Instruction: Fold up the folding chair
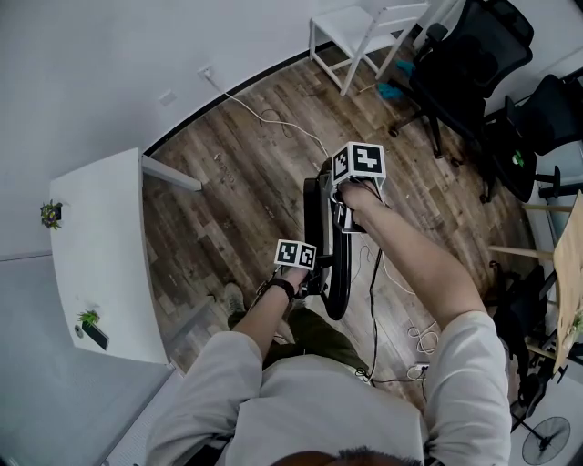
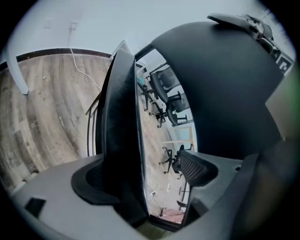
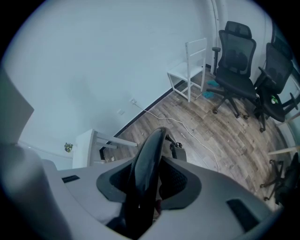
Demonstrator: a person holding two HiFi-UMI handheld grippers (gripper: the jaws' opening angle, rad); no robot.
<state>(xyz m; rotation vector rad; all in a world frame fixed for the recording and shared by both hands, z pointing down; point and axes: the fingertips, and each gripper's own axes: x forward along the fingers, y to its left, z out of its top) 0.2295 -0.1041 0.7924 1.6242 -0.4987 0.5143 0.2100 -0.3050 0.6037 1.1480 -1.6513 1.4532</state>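
Evidently keeping the folding chair (image 1: pixel 332 264) upright on the wooden floor (image 1: pixel 228 182), close in front of the person's legs, with seat and back already lying almost flat against each other. Holding its upper edge with the right gripper (image 1: pixel 351 214), the two pads closed narrowly on the black rim from both sides, as seen in the right gripper view (image 3: pixel 149 180); most probably done so that the thin, tall frame does not tip over while standing only on its feet. Placing the left gripper (image 1: pixel 308 273) lower, at the edge of the seat panel (image 2: pixel 122 140), with the fingers spread wide: panel between them, very near to one pad (touching or just beside, not possible to say which) and clearly apart from the other, so no squeeze there. Judging from this, a loose, guiding position rather than a grip, suitable for pressing the last gap shut. Leaving the white table (image 1: pixel 100 264), the white chair (image 1: pixel 364 27) and the office chairs (image 1: pixel 465 64) well apart from the work. Worth minding the cable (image 1: pixel 273 118) on the floor near the chair's feet.
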